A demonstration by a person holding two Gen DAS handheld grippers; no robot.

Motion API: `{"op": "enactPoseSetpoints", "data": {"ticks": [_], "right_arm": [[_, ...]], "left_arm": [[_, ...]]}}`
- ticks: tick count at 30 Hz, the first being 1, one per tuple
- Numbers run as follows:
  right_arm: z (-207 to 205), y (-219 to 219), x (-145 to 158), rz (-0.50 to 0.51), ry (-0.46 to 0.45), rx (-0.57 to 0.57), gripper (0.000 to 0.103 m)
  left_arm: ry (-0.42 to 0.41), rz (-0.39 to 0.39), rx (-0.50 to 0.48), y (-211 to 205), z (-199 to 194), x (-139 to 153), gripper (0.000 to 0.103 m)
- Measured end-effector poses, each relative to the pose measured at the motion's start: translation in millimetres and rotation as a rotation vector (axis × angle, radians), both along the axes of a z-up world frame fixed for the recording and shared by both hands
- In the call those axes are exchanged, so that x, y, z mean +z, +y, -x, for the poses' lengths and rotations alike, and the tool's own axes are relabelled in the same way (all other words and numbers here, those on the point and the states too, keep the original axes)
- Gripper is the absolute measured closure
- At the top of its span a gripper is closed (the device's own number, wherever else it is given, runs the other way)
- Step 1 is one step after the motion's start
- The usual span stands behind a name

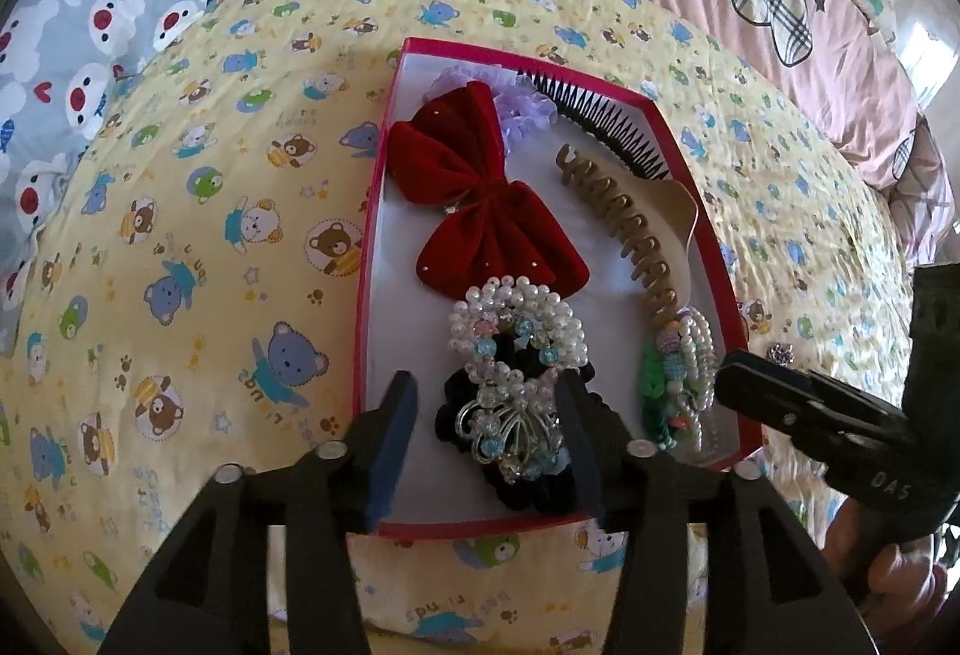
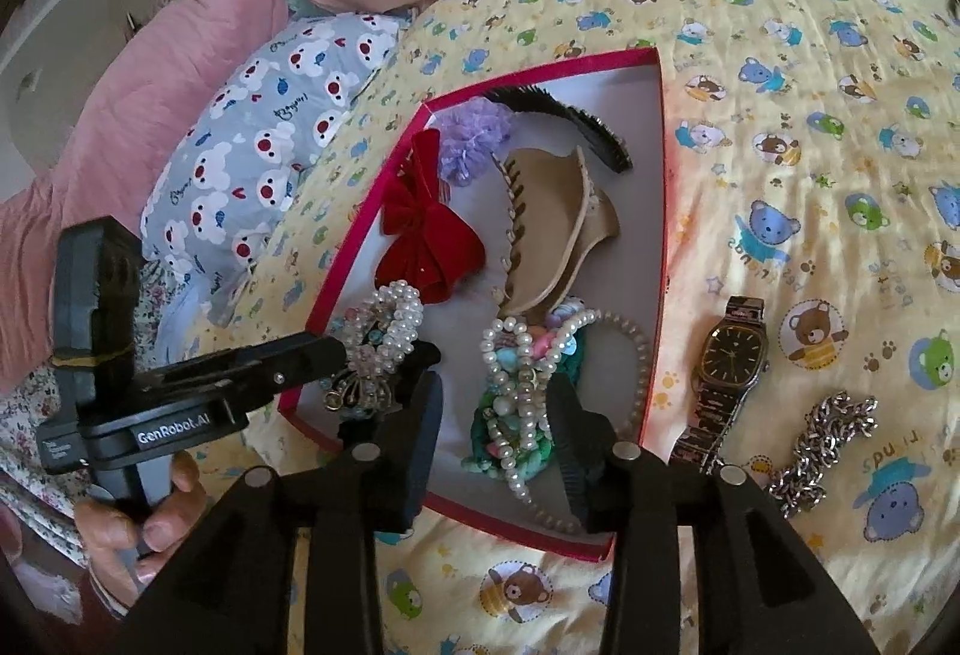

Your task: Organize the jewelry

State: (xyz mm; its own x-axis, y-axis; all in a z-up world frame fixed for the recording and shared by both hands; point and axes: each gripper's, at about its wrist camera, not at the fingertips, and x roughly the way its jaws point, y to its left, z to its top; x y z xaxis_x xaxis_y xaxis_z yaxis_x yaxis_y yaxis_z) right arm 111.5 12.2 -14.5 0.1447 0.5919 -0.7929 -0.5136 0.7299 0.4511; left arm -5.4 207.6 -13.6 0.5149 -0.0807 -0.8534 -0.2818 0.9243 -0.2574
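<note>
Right gripper (image 2: 492, 433) hangs with jaws wide and empty over the bead pile (image 2: 519, 403) in the red box (image 2: 663, 211); the watch (image 2: 729, 355) lies outside, just right of it, strap running front-to-back; left gripper (image 1: 486, 439), also wide and empty, is farther off.

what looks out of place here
The watch and the silver chain lie on the quilt outside the red box, to its right, while the other pieces sit inside it. A small sparkly piece also lies just outside the box.
</note>
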Motion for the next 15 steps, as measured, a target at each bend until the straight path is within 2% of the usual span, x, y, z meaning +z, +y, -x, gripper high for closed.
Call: {"op": "enactPoseSetpoints", "data": {"ticks": [2, 3, 6, 8, 15], "right_arm": [[0, -6, 6, -0.017, -0.012, -0.017, 0.058], [0, -11, 11, -0.036, -0.022, -0.034, 0.057], [0, -25, 23, -0.086, -0.041, -0.075, 0.044], [0, -30, 30, -0.109, -0.055, -0.087, 0.038], [6, -45, 45, -0.134, -0.082, -0.100, 0.031]], "left_arm": [[-0.007, 0.003, 0.014, 2, 4, 3, 0.038], [-0.010, 0.003, 0.018, 2, 5, 4, 0.036], [-0.013, 0.036, 0.024, 6, 10, 5, 0.032], [-0.011, 0.017, 0.040, 6, 15, 8, 0.022], [-0.003, -0.052, 0.073, -3, 40, 27, 0.020]]}}
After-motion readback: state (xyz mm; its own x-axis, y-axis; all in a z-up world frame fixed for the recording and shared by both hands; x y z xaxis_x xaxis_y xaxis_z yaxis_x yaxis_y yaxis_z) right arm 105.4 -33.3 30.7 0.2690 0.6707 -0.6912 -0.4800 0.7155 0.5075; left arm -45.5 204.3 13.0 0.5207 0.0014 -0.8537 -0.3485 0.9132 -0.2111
